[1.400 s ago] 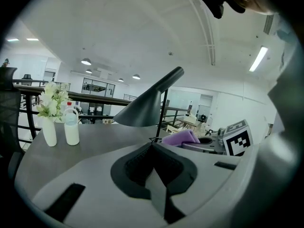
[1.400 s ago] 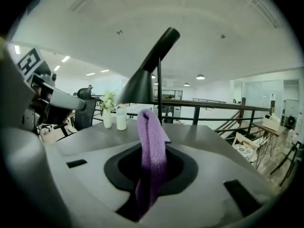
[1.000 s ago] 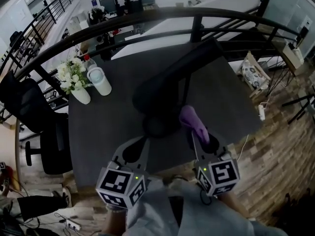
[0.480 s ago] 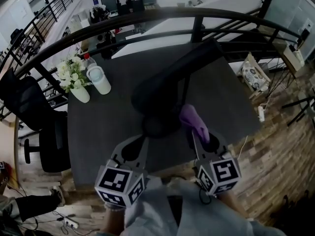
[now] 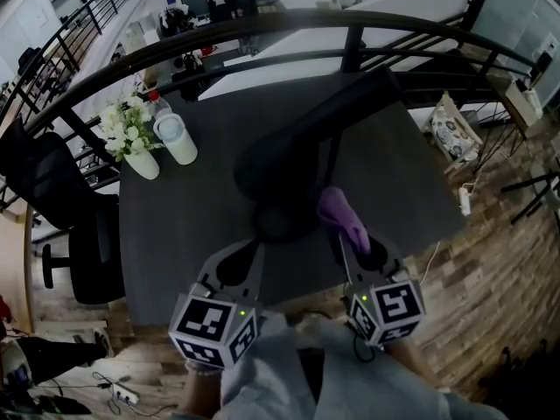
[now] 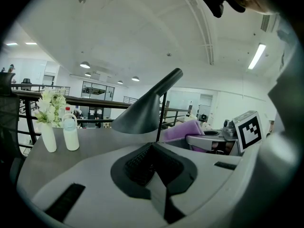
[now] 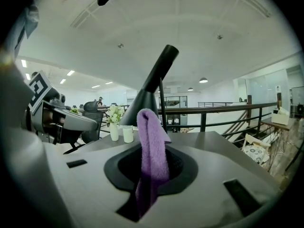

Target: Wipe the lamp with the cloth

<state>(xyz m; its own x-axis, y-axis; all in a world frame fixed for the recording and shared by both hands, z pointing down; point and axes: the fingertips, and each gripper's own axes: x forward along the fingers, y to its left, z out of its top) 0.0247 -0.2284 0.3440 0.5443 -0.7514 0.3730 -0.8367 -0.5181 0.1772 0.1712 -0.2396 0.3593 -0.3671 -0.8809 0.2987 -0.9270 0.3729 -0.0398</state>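
Note:
A black desk lamp point(image 5: 306, 147) stands on the dark table point(image 5: 175, 226), its round base point(image 5: 282, 224) near me and its cone shade slanting to the far right. My right gripper point(image 5: 352, 245) is shut on a purple cloth point(image 5: 343, 217), which stands up just right of the base. In the right gripper view the cloth point(image 7: 152, 141) rises from the jaws in front of the lamp point(image 7: 153, 87). My left gripper point(image 5: 249, 252) is shut on nothing, just left of the base. The left gripper view shows the shade point(image 6: 147, 110) ahead and the cloth point(image 6: 183, 129) to the right.
A white vase of flowers point(image 5: 131, 143) and a white bottle point(image 5: 178, 143) stand at the table's far left corner. A black railing point(image 5: 262, 29) curves behind the table. A black office chair point(image 5: 61, 199) stands to the left. Wooden floor with a power strip point(image 5: 465, 199) lies to the right.

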